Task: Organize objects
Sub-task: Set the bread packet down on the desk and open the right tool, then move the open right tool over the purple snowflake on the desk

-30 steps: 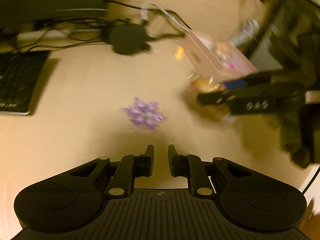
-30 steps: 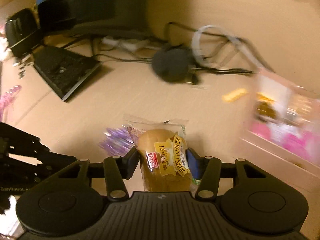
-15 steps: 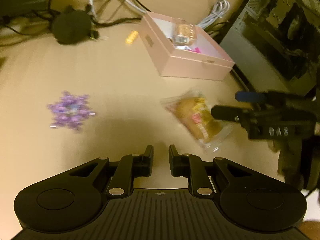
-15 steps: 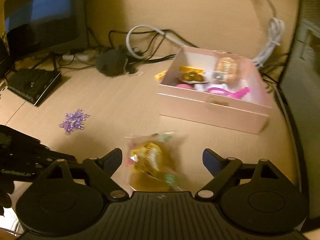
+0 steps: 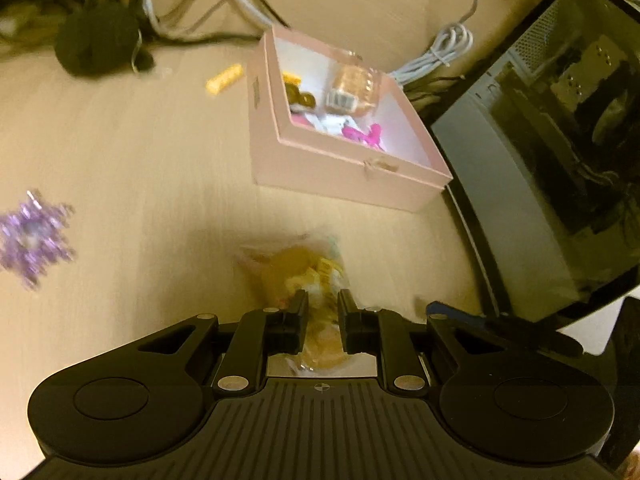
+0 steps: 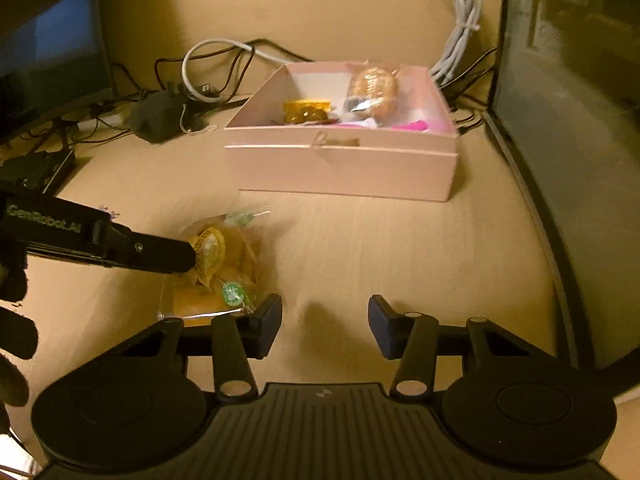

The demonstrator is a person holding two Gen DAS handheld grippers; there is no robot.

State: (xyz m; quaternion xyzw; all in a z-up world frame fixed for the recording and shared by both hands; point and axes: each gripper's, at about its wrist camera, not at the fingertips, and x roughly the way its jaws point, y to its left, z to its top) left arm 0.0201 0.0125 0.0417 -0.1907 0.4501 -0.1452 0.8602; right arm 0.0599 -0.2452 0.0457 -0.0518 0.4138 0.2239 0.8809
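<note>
One wrapped bun (image 6: 216, 268): left gripper (image 5: 322, 312) nearly closed over it (contact unclear); right gripper (image 6: 325, 326) closing, empty.

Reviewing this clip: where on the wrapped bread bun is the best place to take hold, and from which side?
Grip the wrapped bread bun across its plump middle, coming down from above: it lies flat on the desk, and the crinkly wrapper ends look too floppy to pinch. The pink box stands apart from it, so approach is likely free.

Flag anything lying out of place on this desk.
The wrapped bread bun, a purple snowflake ornament and a small yellow piece lie loose on the desk, outside the pink box.
</note>
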